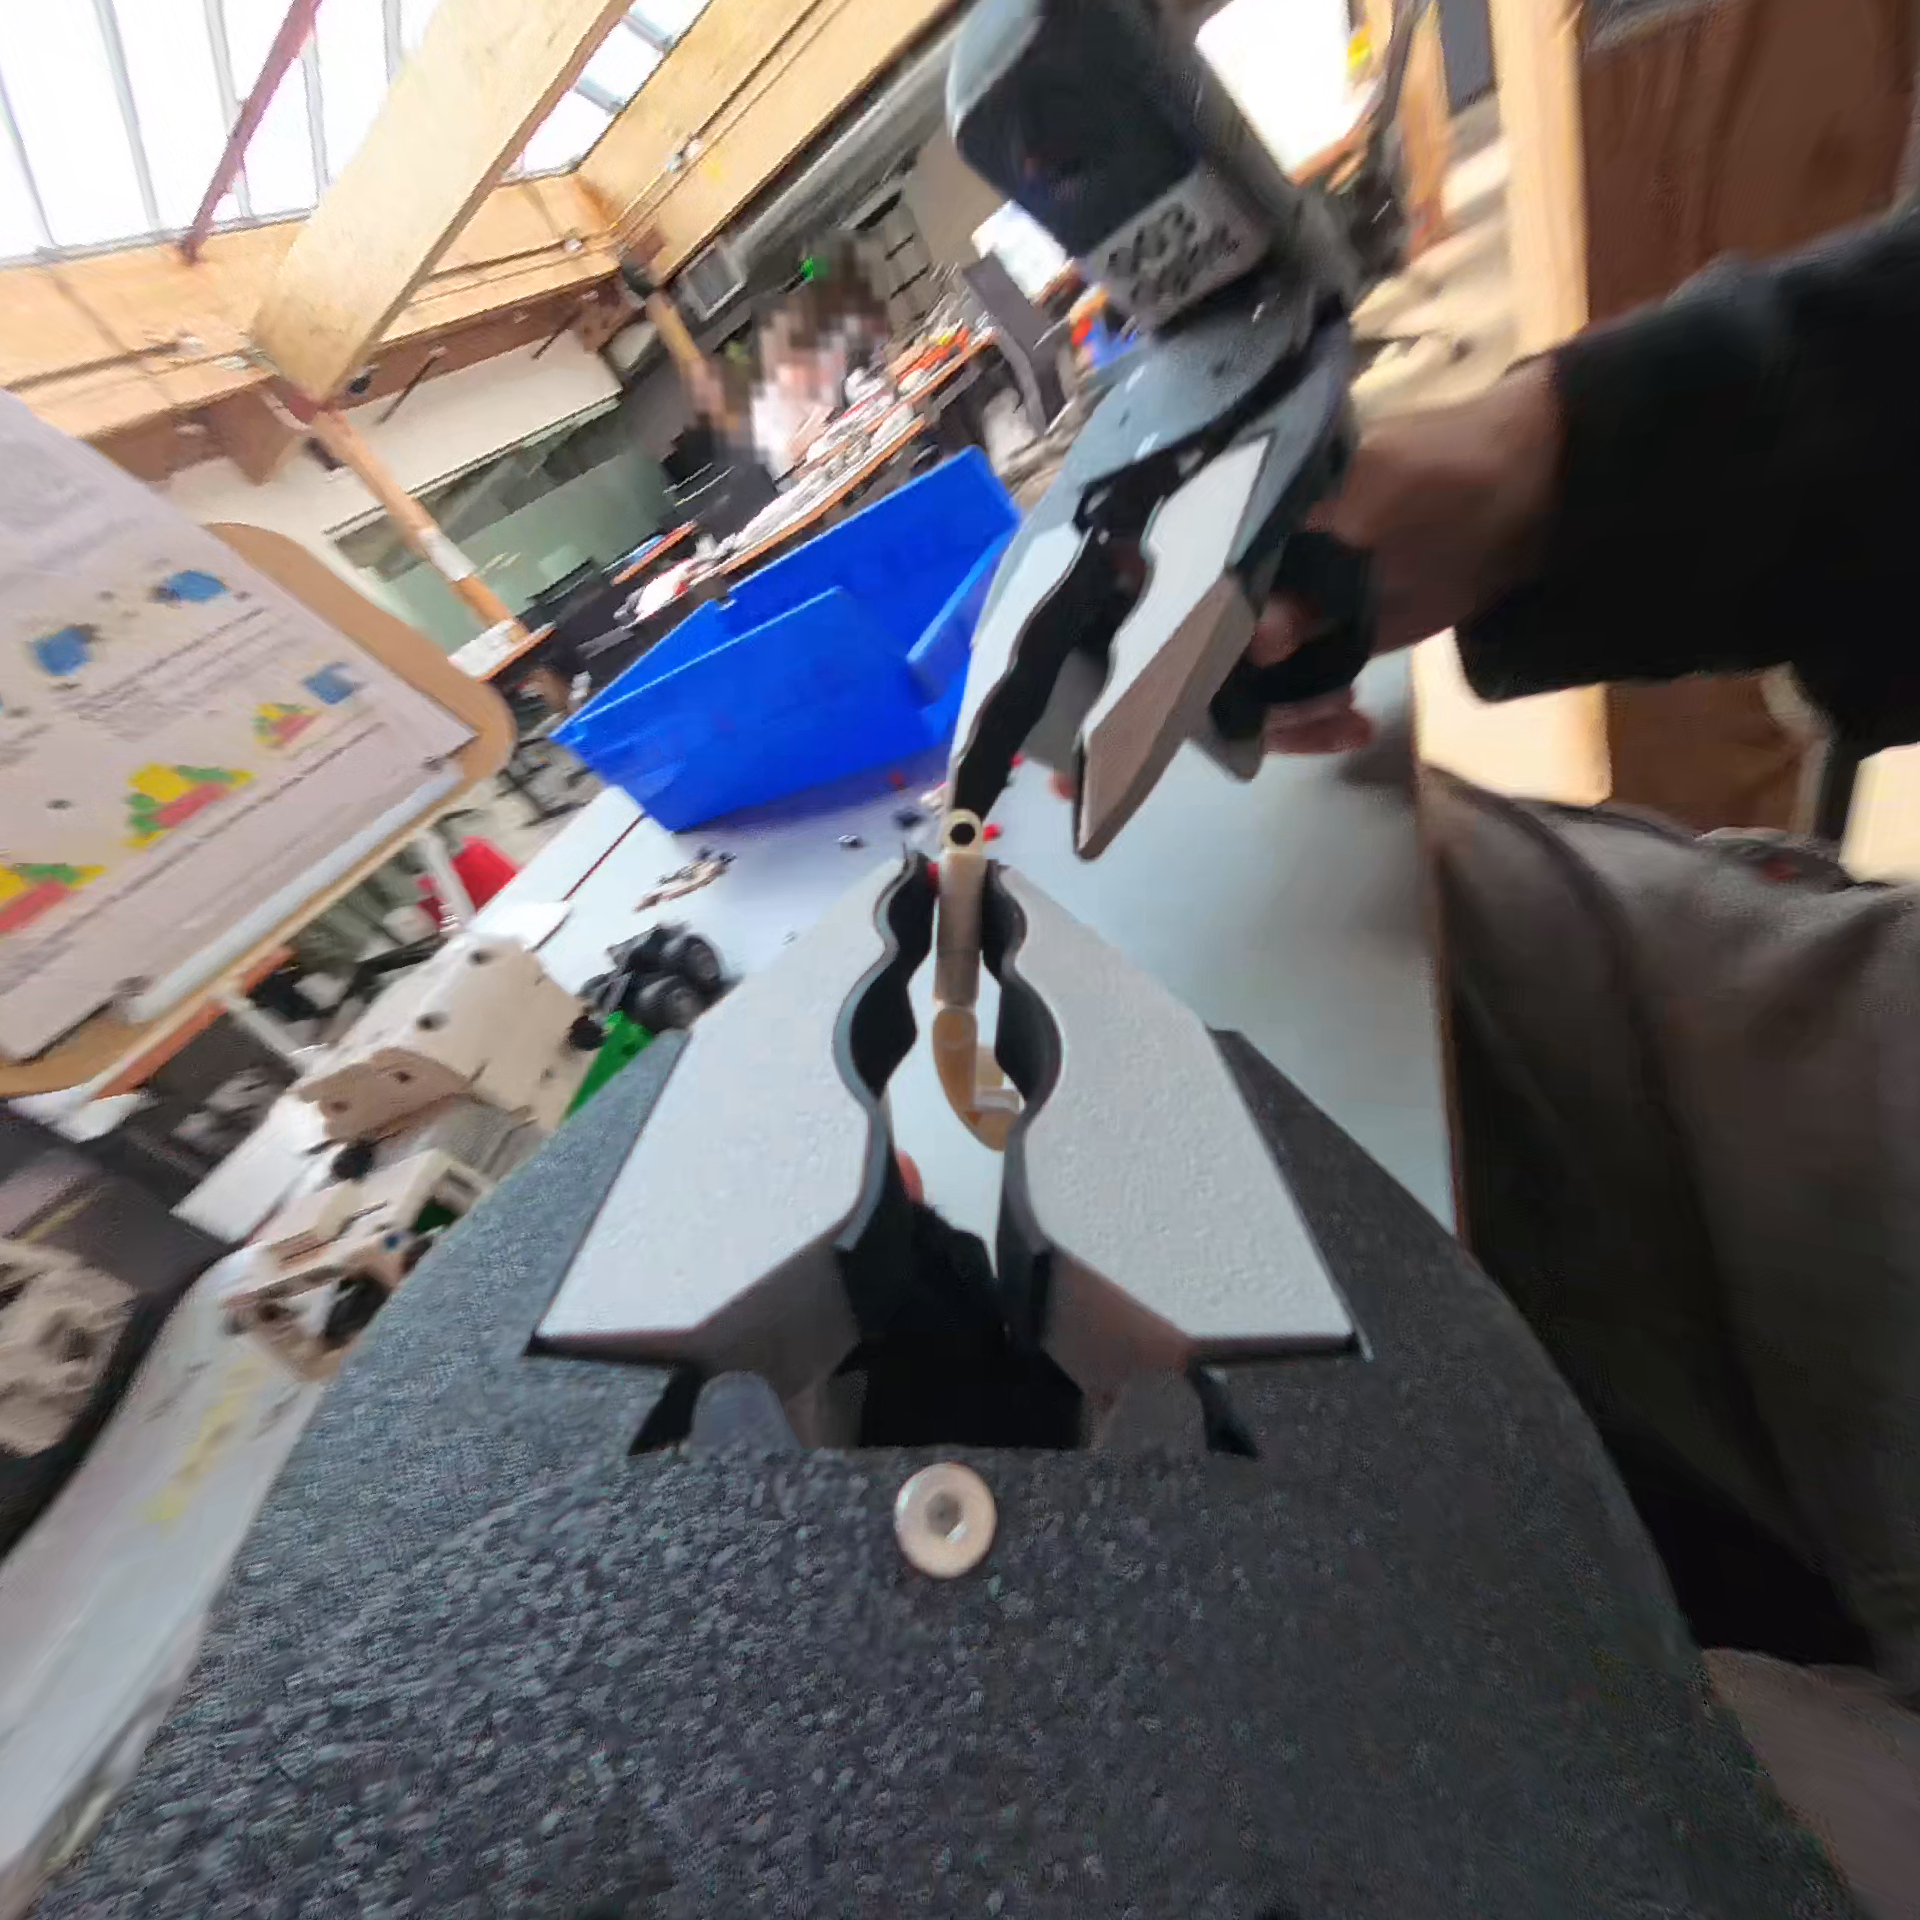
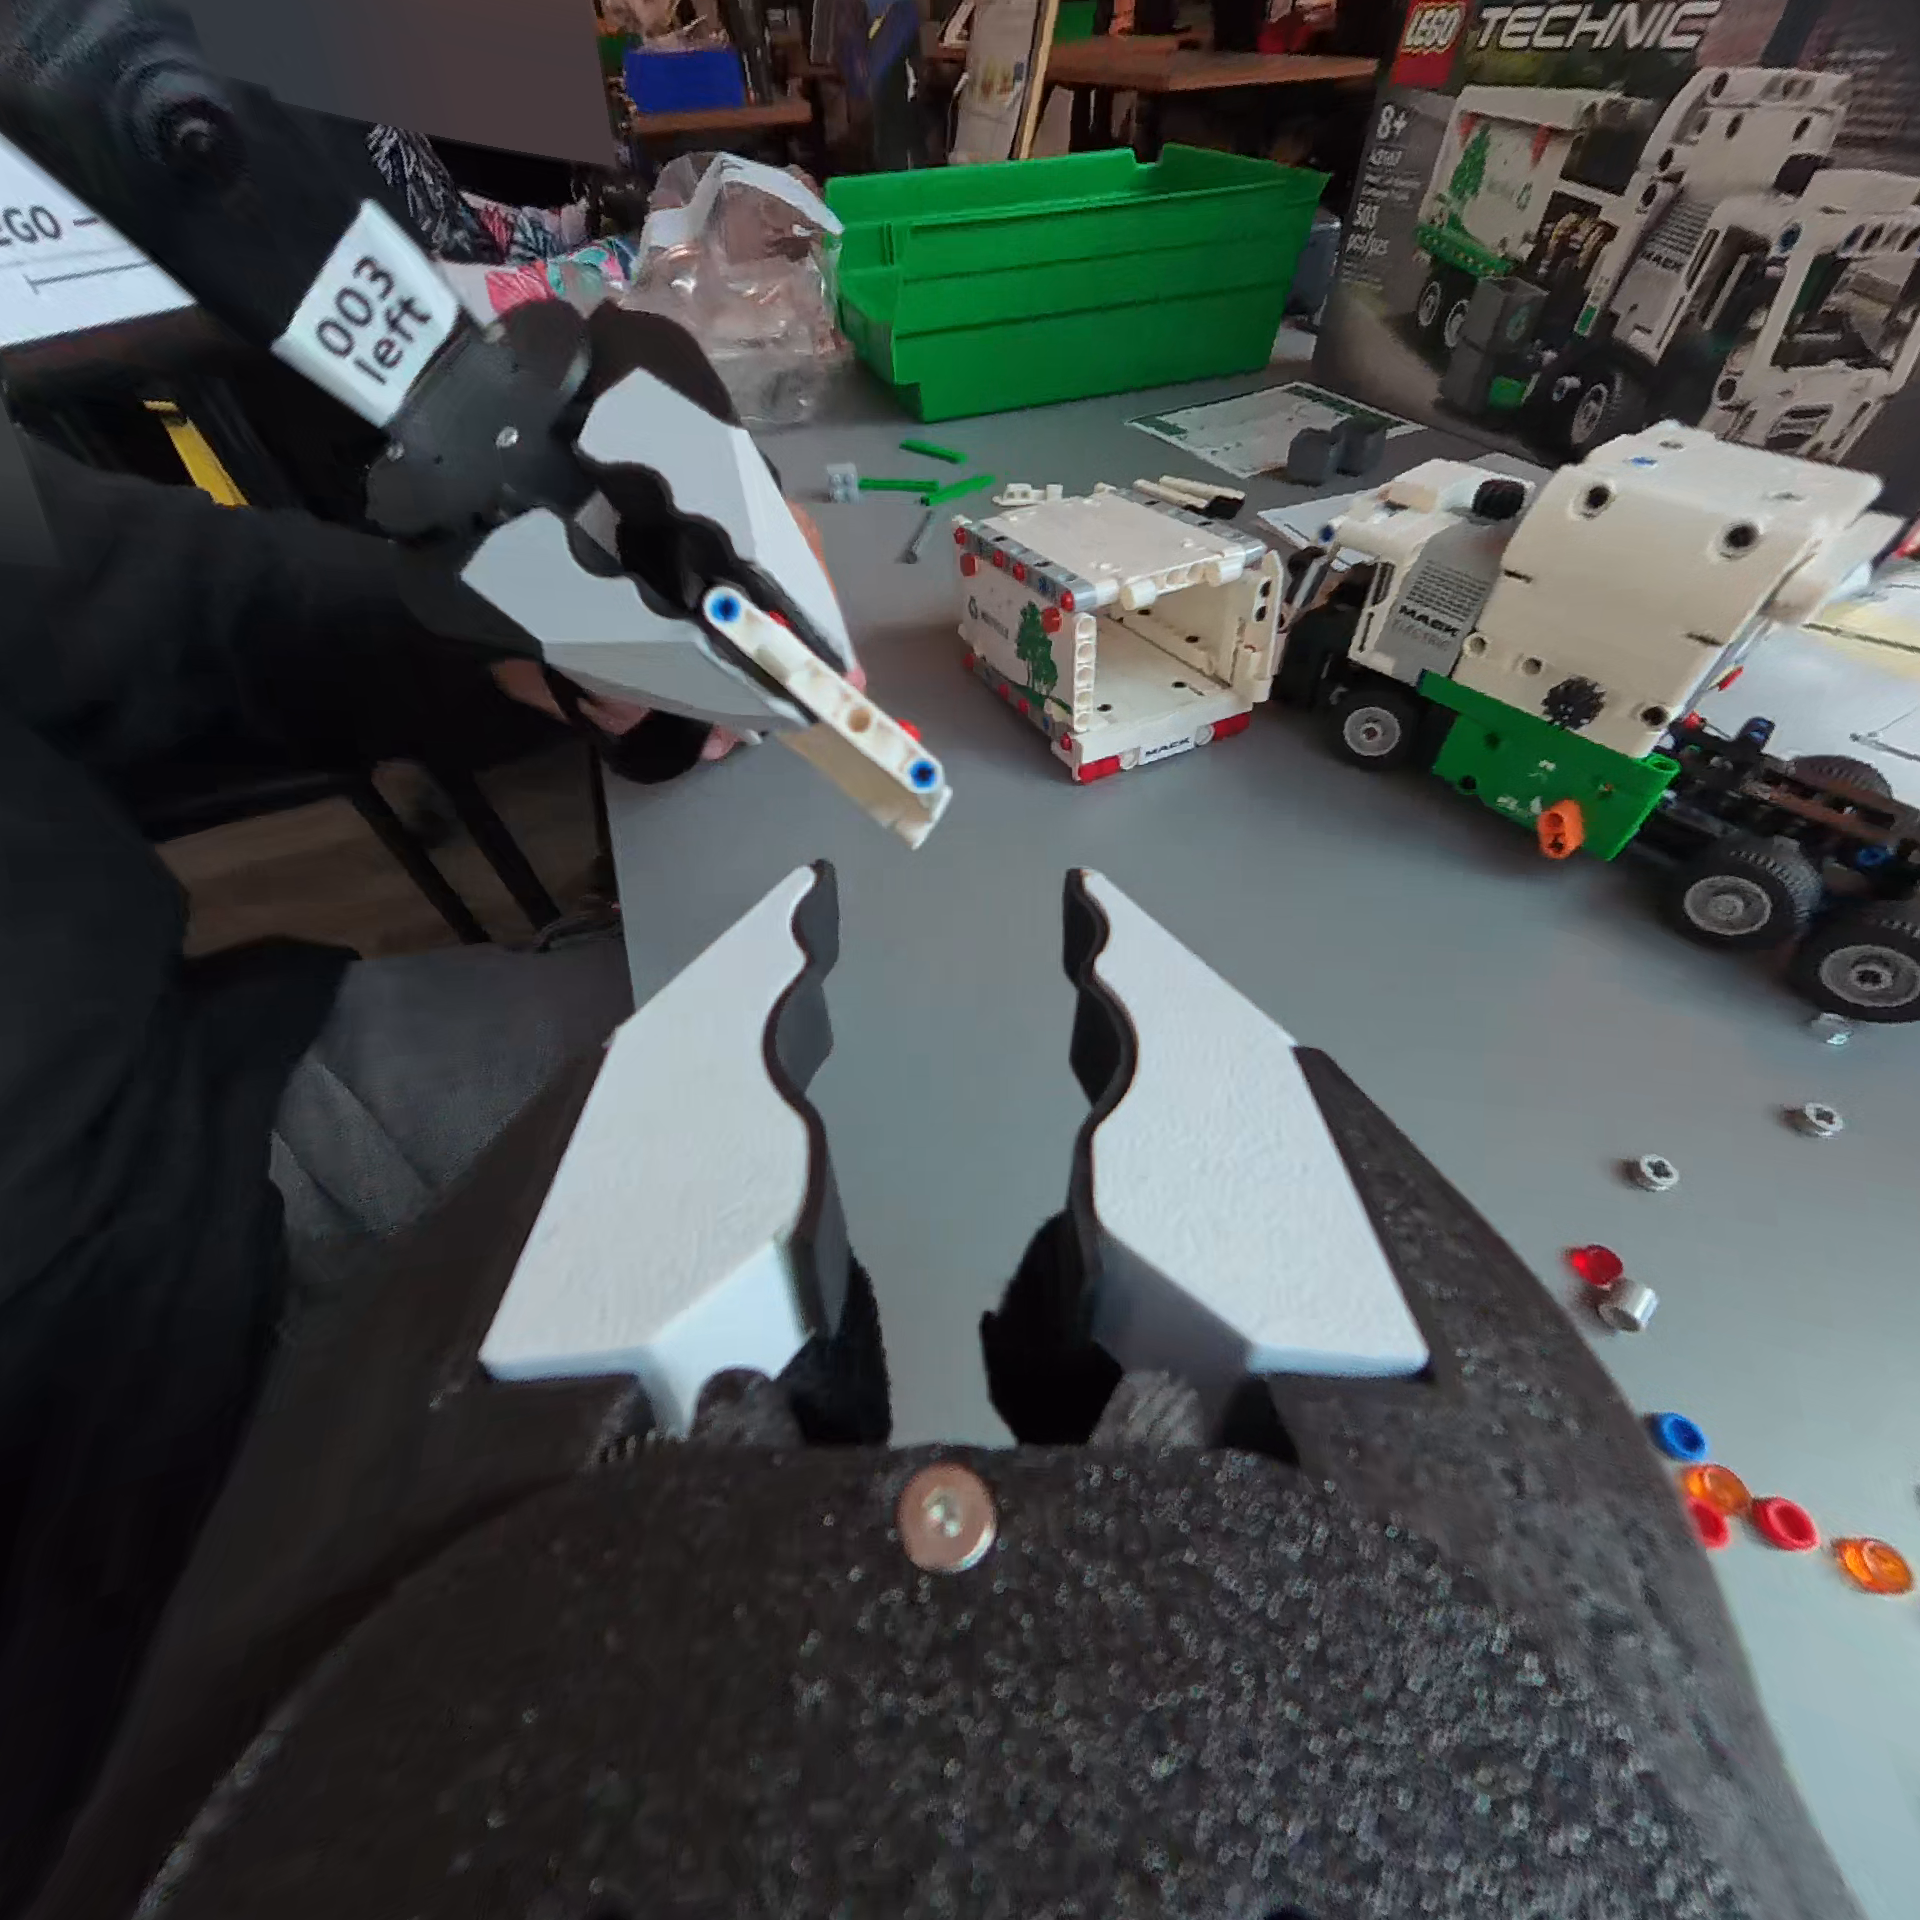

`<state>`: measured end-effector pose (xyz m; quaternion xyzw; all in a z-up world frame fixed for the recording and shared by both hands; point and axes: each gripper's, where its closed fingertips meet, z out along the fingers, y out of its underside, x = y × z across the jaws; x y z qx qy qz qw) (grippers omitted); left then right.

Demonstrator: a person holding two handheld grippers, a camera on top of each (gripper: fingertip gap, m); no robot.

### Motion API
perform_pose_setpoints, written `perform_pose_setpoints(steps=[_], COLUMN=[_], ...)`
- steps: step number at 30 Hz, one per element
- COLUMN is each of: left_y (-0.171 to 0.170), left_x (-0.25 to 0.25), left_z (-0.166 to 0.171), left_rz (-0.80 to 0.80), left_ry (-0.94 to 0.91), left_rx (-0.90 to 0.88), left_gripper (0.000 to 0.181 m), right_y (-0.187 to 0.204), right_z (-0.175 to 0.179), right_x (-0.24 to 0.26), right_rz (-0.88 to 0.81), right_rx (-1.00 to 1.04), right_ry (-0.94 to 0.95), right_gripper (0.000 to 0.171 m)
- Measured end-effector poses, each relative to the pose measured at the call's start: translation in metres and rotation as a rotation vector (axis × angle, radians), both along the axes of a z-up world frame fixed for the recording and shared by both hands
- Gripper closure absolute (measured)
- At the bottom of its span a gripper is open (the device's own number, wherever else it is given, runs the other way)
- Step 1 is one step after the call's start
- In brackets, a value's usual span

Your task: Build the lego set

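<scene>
My left gripper [image 1: 951,868] is shut on a white Technic beam [image 1: 961,966] with blue pins, held in the air above the grey table. In the right wrist view the left gripper [image 2: 821,686] shows at upper left with the beam [image 2: 852,717] sticking out past its tips. My right gripper [image 2: 948,883] is open and empty, just below the beam's end. It also shows in the left wrist view [image 1: 1023,821], open, just beyond the beam tip. The partly built white and green truck [image 2: 1538,644] and a separate white box body [image 2: 1112,623] stand on the table [image 2: 1299,935].
A green bin [image 2: 1060,270] and the set's box [image 2: 1642,208] stand at the back. Small red, blue, orange and grey round parts [image 2: 1766,1517] lie at right. A blue bin [image 1: 800,665] and an instruction booklet on a stand [image 1: 177,717] show in the left wrist view.
</scene>
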<state>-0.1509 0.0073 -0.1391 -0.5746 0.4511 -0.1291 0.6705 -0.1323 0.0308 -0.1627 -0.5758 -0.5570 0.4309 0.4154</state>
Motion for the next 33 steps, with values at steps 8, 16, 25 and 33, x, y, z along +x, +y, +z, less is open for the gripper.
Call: perform_pose_setpoints(steps=[8, 16, 25, 33], left_y=[-0.023, -0.033, -0.036, -0.044], left_x=[0.014, 0.02, 0.017, 0.021], left_z=[0.013, 0.004, 0.01, 0.009], left_rz=[-0.245, -0.346, -0.361, -0.413], left_ry=[-0.218, -0.173, -0.219, -0.212], left_rx=[-0.205, -0.283, -0.275, -0.3], left_gripper=[0.174, 0.174, 0.175, 0.175], right_y=[-0.042, -0.054, -0.054, -0.066], right_z=[0.023, 0.018, 0.02, 0.023], right_x=[-0.017, -0.01, -0.004, -0.01], right_rz=[0.189, 0.161, 0.155, 0.21], right_rx=[0.025, 0.201, 0.174, 0.147], right_ry=[0.133, 0.005, 0.028, -0.031], right_gripper=[0.159, 0.162, 0.164, 0.165])
